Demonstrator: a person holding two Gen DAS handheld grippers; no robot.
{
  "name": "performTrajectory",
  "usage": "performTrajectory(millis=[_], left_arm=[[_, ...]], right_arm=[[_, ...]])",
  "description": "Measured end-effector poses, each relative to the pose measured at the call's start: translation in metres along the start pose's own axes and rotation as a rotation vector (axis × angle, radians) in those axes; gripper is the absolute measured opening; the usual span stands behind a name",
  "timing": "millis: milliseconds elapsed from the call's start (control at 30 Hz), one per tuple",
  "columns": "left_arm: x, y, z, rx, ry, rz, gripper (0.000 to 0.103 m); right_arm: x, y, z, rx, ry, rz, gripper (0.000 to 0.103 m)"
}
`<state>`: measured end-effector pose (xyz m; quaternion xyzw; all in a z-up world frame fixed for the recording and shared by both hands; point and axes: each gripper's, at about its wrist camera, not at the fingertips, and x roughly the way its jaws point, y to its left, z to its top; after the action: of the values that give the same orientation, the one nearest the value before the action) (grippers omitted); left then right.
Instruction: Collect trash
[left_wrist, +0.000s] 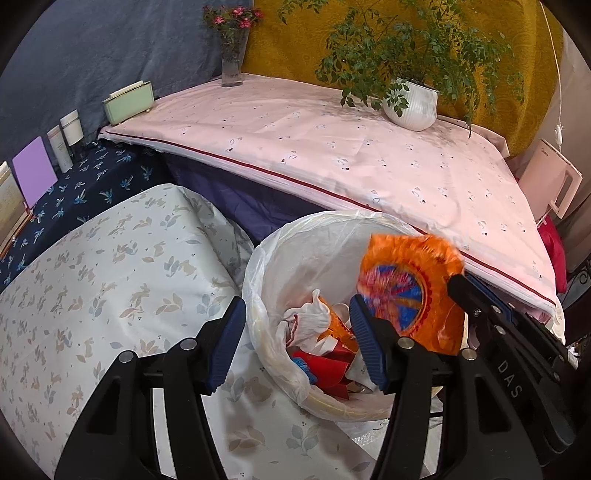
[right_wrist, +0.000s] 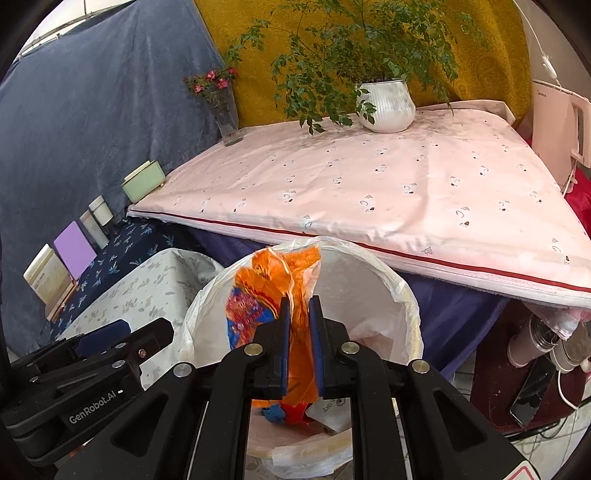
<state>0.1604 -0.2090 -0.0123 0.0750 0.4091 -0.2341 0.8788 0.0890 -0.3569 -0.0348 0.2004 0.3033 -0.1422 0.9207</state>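
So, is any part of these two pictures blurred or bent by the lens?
Left wrist view: the orange wrapper over the bin is smeared by motion; the rest is sharp. Right wrist view: the wrapper between the right tongs is sharper. Both views: fisheye curves the pink cloth's edge, with dark corners.

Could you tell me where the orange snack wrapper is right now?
The orange snack wrapper hangs between the right hand-held gripper's fingers, directly above the lined bin in both views.

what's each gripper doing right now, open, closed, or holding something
Left gripper: open, nothing between its pads, beside the trash bin.
Right gripper: orange wrapper between its narrow jaws over the bin; whether the pads press it cannot be told.
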Motion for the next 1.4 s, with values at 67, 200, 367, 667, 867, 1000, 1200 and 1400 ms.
performTrajectory(millis=[67, 200, 367, 667, 867, 1000, 1200, 1400], left_arm=[[0.000, 0.002, -0.001, -0.003, 0.001, 0.005, 0.056], [0.000, 0.004, -0.002, -0.007, 0.003, 0.010, 0.057], [-0.001, 0.005, -0.004, -0.008, 0.002, 0.013, 0.057], [-0.008, 0.011, -0.006, -0.019, -0.005, 0.026, 0.058], [-0.017, 0.014, -0.009, -0.026, -0.015, 0.037, 0.062], [-0.021, 0.017, -0.013, -0.029, -0.017, 0.048, 0.062], [-0.029, 0.023, -0.023, -0.038, -0.025, 0.067, 0.070], [-0.033, 0.029, -0.036, -0.048, -0.018, 0.087, 0.072]], right_arm=[[0.000, 0.001, -0.001, -0.002, 0.002, 0.001, 0.018], [-0.001, 0.003, -0.002, -0.009, -0.005, -0.004, 0.026], [-0.003, 0.004, -0.001, -0.014, -0.005, -0.004, 0.026], [-0.011, 0.013, -0.004, -0.048, -0.005, 0.000, 0.034], [-0.021, 0.020, -0.007, -0.070, -0.010, -0.005, 0.039], [-0.026, 0.024, -0.009, -0.086, -0.008, -0.007, 0.043], [-0.036, 0.030, -0.019, -0.119, -0.003, -0.015, 0.055], [-0.043, 0.034, -0.030, -0.154, 0.008, -0.047, 0.067]])
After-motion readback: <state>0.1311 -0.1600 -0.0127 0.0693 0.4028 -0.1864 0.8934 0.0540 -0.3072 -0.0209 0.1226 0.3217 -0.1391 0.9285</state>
